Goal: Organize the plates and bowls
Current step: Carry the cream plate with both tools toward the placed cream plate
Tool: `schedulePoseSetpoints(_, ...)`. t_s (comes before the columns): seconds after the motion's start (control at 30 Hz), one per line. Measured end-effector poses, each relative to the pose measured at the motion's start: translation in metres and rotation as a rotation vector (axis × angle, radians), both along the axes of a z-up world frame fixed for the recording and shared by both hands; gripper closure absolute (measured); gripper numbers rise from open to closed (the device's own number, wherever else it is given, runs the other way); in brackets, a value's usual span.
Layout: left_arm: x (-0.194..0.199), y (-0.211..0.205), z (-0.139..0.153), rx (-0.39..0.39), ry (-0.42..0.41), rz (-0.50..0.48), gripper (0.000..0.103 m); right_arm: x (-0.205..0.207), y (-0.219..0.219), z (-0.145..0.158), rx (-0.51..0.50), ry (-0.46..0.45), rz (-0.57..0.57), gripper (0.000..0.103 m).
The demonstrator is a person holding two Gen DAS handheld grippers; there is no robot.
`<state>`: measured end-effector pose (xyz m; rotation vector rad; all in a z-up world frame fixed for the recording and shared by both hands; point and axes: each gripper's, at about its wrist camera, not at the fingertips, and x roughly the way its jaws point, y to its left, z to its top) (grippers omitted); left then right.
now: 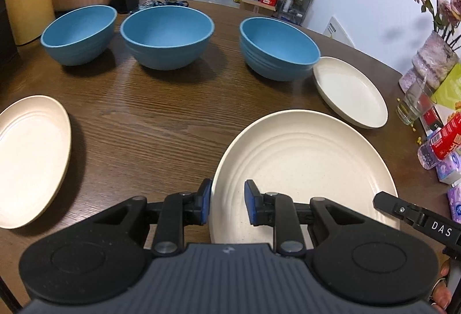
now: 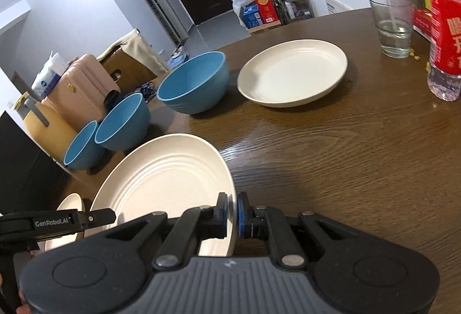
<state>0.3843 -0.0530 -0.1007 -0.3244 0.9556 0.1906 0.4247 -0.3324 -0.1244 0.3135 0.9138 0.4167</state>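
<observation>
Both my grippers hold one large cream plate (image 1: pixel 302 158) just above the wooden table (image 1: pixel 158 126). My left gripper (image 1: pixel 227 200) is shut on its near left rim. My right gripper (image 2: pixel 232 211) is shut on its near right rim, the edge pinched between the blue pads. Three blue bowls (image 1: pixel 79 34) (image 1: pixel 167 37) (image 1: pixel 278 47) stand in a row at the far side. A second cream plate (image 1: pixel 31 158) lies at the left. A third plate (image 1: pixel 350 95) lies beside the rightmost bowl.
At the right edge stand a drinking glass (image 1: pixel 412 106), a red-labelled bottle (image 1: pixel 440 144) lying down, packets and a vase of dried flowers (image 1: pixel 432 60). Suitcases and boxes stand beyond the table's far left edge.
</observation>
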Motion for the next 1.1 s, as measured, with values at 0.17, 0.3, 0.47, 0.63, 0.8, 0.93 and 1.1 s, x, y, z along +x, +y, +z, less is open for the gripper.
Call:
schedulePoseSetpoints(0.17, -0.009, 0.017, 0.003, -0.009, -0.007, 0.019, 0.079, -0.003, 0.018, 0.007, -0.012, -0.009, 0.018, 0.096)
schedulePoseSetpoints(0.3, -0.017, 0.032, 0.005, -0.009, -0.011, 0.030, 0.079, -0.007, 0.034, 0.010, -0.019, -0.010, 0.029, 0.096)
schedulePoseSetpoints(0.47, -0.027, 0.047, 0.008, -0.013, -0.017, 0.041, 0.078, -0.013, 0.050, 0.014, -0.025, -0.008, 0.038, 0.096)
schedulePoseSetpoints(0.63, -0.036, 0.064, 0.012, -0.017, -0.026, 0.051, 0.079, -0.020, 0.066, 0.020, -0.029, -0.017, 0.053, 0.096)
schedulePoseSetpoints(0.8, -0.046, 0.081, 0.014, -0.028, -0.033, 0.070, 0.079, -0.028, 0.085, 0.025, -0.041, -0.021, 0.070, 0.096)
schedulePoseSetpoints(0.93, -0.052, 0.096, 0.015, -0.035, -0.039, 0.081, 0.079, -0.031, 0.100, 0.029, -0.049, -0.025, 0.081, 0.096)
schedulePoseSetpoints(1.1, -0.061, 0.116, 0.018, -0.041, -0.045, 0.100, 0.079, -0.037, 0.118, 0.032, -0.057, -0.026, 0.096, 0.096)
